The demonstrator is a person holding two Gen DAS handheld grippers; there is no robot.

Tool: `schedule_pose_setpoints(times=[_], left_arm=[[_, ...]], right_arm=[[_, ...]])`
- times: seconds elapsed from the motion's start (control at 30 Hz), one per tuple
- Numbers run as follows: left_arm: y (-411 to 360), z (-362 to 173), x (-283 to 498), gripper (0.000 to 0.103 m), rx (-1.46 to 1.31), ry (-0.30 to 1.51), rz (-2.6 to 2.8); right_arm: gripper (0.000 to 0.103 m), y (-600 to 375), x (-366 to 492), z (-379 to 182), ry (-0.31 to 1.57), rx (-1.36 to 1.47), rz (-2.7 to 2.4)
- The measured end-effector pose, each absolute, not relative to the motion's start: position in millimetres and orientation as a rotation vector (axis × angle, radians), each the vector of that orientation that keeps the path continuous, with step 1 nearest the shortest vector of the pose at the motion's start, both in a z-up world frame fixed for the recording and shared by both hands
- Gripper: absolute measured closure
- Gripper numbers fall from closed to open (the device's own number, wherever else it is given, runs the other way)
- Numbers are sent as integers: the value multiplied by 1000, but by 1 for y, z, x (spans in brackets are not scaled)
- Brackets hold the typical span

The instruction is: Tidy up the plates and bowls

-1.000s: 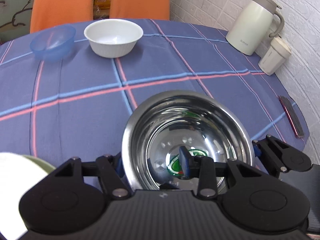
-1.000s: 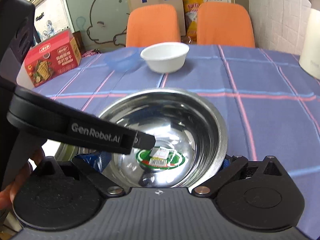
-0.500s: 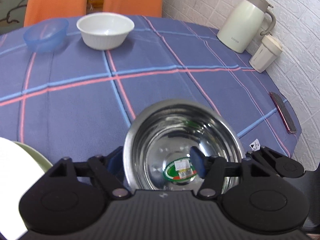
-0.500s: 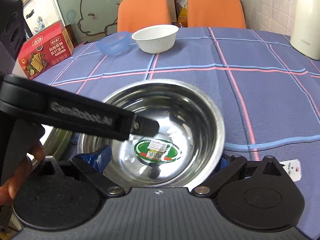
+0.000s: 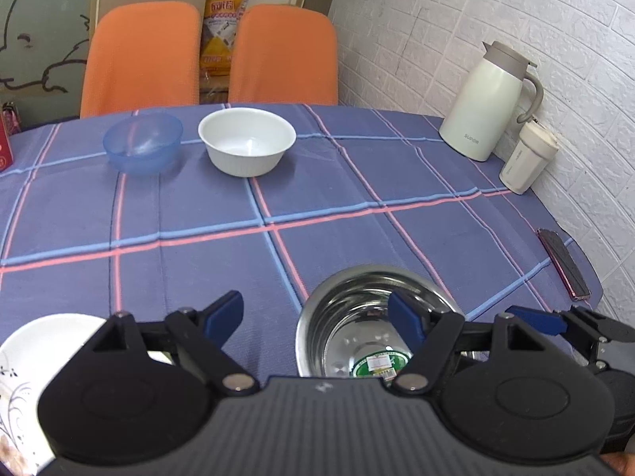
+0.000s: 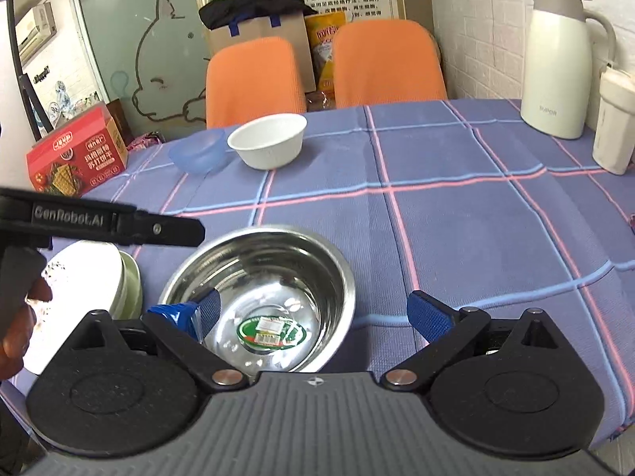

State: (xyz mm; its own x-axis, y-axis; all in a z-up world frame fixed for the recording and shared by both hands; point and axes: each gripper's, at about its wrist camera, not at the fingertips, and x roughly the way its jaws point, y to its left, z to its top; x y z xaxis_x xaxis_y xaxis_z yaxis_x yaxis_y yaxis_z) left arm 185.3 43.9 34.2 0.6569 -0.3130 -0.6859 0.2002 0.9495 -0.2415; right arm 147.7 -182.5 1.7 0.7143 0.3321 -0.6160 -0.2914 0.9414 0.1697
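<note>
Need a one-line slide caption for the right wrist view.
Open right gripper hovers over a steel bowl on the plaid tablecloth.

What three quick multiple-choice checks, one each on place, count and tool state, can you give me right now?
1. The blue bowl sits where?
A. inside the steel bowl
B. beside the white bowl, far side of the table
C. on the plate

2. How many orange chairs?
A. one
B. two
C. three

3. The left tool is
A. open
B. shut on the steel bowl
C. shut on a plate

Key: 1 B, the two stand side by side; 2 B, two backs show; 3 A, its fingers are spread, gripping nothing.
</note>
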Motion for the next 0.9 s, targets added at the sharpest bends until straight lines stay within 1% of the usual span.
schedule_pose_setpoints(times=[0.27, 0.5, 0.73, 0.9], left_arm=[[46, 40, 173, 28, -119, 788, -296], [60, 35, 179, 28, -134, 802, -266], [80, 24, 205, 28, -158, 838, -228], [99, 35, 246, 28, -173, 821, -175]], right_arm=[[15, -179, 147, 14, 662, 46, 363], [15, -172, 160, 14, 674, 20, 374], [15, -160, 191, 13, 698, -30, 448], [15, -145, 242, 28, 685, -136, 446]])
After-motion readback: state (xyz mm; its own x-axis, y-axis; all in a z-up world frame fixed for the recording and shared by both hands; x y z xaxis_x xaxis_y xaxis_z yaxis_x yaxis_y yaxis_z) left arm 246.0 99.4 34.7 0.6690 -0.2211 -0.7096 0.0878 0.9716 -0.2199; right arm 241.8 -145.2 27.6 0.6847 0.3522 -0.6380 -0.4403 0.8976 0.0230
